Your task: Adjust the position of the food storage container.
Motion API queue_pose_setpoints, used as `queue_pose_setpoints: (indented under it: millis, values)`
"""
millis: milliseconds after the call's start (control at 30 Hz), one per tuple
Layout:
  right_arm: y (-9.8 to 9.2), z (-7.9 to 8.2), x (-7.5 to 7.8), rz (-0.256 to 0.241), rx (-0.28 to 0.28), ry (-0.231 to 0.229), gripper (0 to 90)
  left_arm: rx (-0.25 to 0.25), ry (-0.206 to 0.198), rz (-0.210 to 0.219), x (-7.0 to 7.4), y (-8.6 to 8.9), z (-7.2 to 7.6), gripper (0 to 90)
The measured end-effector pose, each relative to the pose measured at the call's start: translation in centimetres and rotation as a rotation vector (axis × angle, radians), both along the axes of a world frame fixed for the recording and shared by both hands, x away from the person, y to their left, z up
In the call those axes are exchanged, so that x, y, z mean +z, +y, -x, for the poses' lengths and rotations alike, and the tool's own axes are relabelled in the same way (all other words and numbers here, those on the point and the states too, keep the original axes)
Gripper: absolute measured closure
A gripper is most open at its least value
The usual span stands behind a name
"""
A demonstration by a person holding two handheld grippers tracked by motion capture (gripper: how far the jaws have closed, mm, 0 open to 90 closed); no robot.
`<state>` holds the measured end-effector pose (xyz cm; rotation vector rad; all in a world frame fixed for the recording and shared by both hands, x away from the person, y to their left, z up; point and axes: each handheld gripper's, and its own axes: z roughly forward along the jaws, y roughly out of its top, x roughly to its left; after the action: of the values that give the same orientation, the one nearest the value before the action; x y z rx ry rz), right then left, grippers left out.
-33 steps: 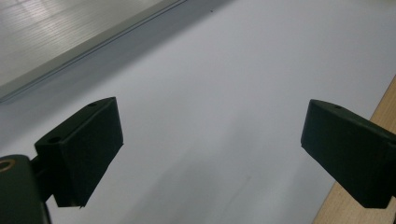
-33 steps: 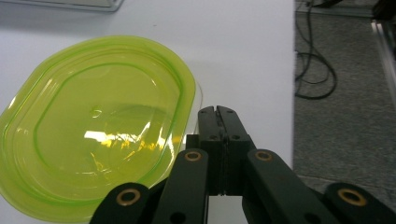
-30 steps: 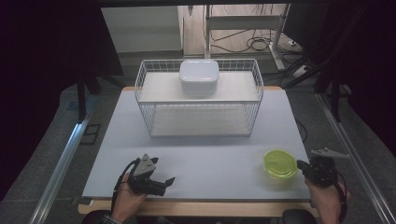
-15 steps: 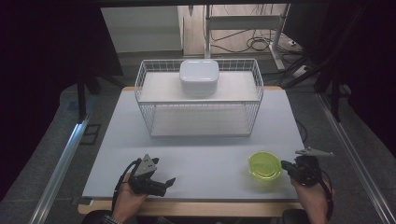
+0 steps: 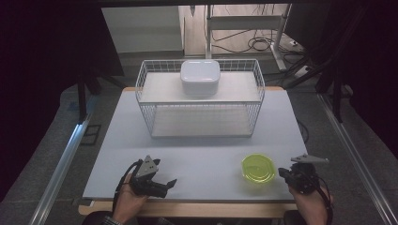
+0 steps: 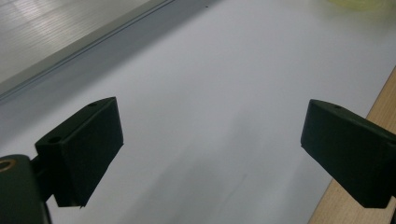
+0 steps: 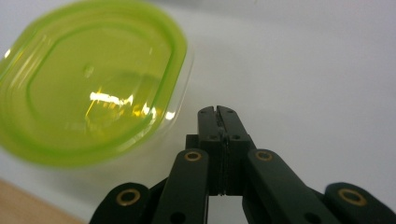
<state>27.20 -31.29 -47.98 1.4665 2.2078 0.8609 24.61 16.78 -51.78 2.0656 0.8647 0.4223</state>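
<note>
Jaws beside green-lidded container (image 7: 88, 79)

black tongs (image 7: 218, 112), brass screws; grey plate (image 5: 309, 159)

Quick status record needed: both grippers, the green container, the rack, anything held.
left gripper: jaws wide open, nothing between them, low over the table near its front edge
right gripper: jaws shut, empty, just beside the container, contact unclear
green container: lid on, flat on the table, front right
wire rack: middle back of the table
white lidded box: on the rack's top shelf
table: white top, wooden front edge
held: nothing
</note>
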Motion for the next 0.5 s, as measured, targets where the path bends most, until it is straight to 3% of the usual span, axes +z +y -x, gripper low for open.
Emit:
queue_pose_setpoints:
  millis: [133, 400, 500]
  values:
    - [0.4, 1.0, -0.4, -0.016, 0.031, 0.026, 89.2, -0.006, 0.0, -0.007, 0.0, -0.2, 0.0, 5.3]
    - [1.6, 0.4, -1.0, -0.003, 0.081, 0.049, 88.5, -0.012, 0.0, -0.012, -0.1, -0.4, 0.1, 5.3]
    - [2.3, -0.1, -1.4, -0.021, 0.11, 0.063, 88.5, -0.015, -0.001, -0.016, -0.1, -0.5, 0.1, 5.3]
